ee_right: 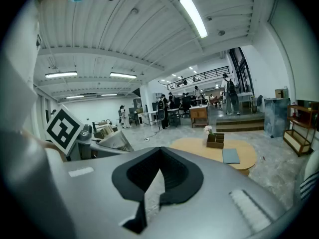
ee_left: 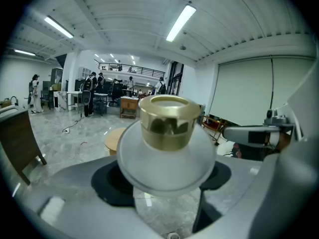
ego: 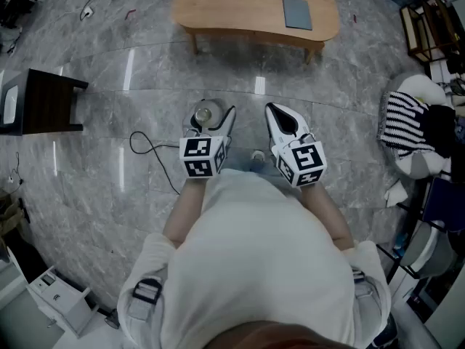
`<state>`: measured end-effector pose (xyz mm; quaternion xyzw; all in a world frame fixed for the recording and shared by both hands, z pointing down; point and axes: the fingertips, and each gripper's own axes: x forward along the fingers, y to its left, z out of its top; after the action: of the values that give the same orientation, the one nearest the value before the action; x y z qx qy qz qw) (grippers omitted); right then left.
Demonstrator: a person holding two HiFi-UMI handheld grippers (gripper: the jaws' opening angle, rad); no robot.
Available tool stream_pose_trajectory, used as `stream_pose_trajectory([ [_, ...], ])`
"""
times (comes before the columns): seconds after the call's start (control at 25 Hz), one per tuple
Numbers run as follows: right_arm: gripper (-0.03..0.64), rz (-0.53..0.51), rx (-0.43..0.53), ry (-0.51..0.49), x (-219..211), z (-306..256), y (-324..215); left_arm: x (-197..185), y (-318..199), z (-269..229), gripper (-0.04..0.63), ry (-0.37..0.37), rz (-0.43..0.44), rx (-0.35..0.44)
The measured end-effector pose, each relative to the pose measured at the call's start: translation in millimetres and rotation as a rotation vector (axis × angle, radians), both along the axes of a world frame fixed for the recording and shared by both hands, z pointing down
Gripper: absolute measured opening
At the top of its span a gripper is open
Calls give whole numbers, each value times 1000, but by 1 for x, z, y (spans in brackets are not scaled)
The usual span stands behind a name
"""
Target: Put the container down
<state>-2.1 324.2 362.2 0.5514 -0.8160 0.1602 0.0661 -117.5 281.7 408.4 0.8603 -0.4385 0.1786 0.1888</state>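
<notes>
The left claw is clamping the container in mid-air; the right claw is hanging closed, empty. Next, I think: lowering it upright onto the surface.

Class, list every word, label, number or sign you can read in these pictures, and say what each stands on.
No words or numbers can be read.
The cubes on the left gripper and right gripper carry only black-and-white square patterns; the container shows no label.
</notes>
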Motion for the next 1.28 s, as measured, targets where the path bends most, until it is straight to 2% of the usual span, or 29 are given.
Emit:
stream_pose_trajectory([
  [0.2,0,21,12,-8,3,-8,19,7,25,-11,347,-5,42,18],
  [0.52,0,-19,44,-10,-1,-18,25,15,38,-16,348,7,33,22],
  [0.88,2,-53,54,-44,15,-18,32,21,44,-17,348,11,-6,29],
  [1.28,2,-89,9,-38,28,-3,28,33,41,-12,347,35,-54,13],
])
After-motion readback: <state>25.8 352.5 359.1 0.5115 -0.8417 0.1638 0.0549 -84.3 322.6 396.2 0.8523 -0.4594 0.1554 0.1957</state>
